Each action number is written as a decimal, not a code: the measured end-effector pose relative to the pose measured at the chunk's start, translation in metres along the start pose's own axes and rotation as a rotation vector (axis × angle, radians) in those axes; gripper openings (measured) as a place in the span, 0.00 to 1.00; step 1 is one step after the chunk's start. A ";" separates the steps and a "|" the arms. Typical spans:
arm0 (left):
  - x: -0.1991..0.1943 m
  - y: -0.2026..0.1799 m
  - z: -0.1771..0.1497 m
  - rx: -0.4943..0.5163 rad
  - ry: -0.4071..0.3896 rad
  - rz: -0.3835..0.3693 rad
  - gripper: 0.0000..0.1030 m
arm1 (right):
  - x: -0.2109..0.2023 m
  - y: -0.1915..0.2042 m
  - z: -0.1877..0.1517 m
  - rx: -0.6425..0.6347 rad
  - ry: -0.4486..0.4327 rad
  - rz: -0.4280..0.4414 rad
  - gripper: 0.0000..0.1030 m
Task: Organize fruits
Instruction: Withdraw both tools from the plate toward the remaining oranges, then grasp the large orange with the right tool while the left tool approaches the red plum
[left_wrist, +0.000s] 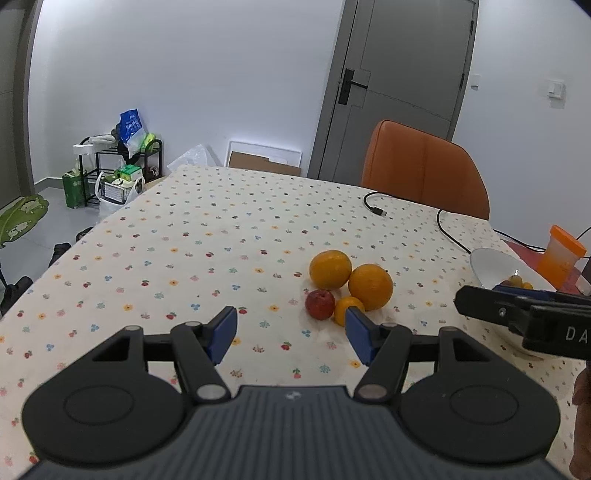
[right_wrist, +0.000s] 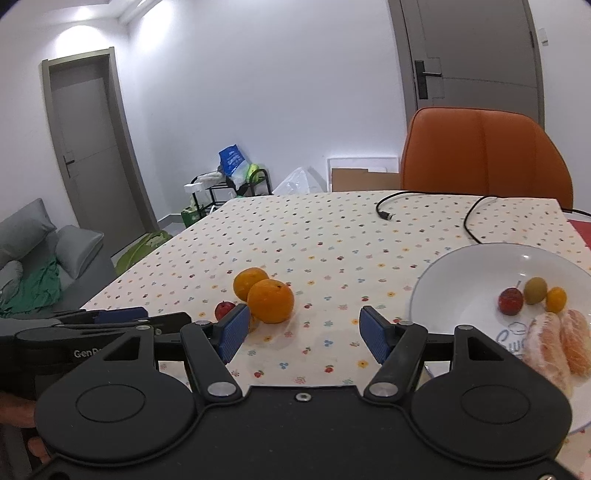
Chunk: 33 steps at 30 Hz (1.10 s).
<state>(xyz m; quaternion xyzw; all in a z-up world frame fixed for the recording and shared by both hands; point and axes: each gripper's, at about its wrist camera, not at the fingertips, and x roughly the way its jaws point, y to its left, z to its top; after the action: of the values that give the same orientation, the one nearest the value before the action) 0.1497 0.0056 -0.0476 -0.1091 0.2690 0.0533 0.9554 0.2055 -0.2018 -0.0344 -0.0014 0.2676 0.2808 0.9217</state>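
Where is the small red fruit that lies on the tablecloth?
In the left wrist view, the small red fruit lies right of centre, touching the small orange fruit, just before two large oranges.

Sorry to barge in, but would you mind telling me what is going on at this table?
A person holds a gripper in each hand and is sorting fruit into a white bowl. Both the left gripper and the right gripper are open and empty above the tablecloth. Two oranges, a small red fruit and a small orange fruit wait on the cloth; the bowl already holds peeled orange segments and three small fruits.
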 end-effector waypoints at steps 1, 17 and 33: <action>0.002 0.000 0.000 0.000 0.001 -0.001 0.60 | 0.002 0.000 0.001 0.001 0.002 0.004 0.63; 0.019 0.003 0.004 -0.002 0.005 -0.004 0.53 | 0.044 0.008 0.011 -0.006 0.052 0.060 0.63; 0.030 0.014 0.007 -0.022 0.010 0.020 0.49 | 0.078 0.011 0.016 0.020 0.086 0.071 0.53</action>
<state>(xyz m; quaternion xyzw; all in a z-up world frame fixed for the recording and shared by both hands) 0.1769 0.0218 -0.0598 -0.1171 0.2743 0.0651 0.9523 0.2623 -0.1502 -0.0581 0.0053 0.3099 0.3103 0.8987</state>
